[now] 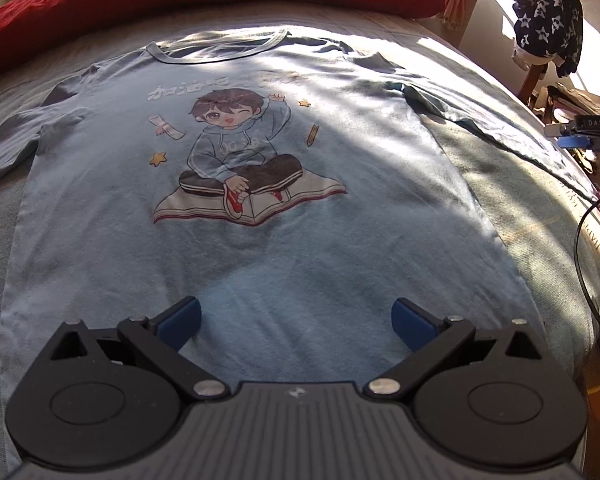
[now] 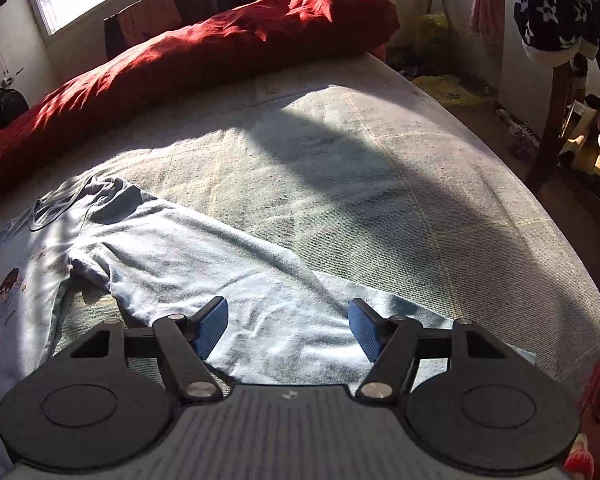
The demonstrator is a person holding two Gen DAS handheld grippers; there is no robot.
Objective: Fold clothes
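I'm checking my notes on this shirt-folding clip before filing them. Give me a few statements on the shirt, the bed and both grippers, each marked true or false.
1. The light blue shirt lies print side up on the bed. True.
2. The left gripper is shut on the hem. False: its jaws stand wide apart, holding nothing.
3. The right gripper is open above a sleeve. True.
4. The shirt is already folded in half. False: it lies spread out, sleeves outstretched.
5. A red duvet is bunched at the far end of the bed. True.
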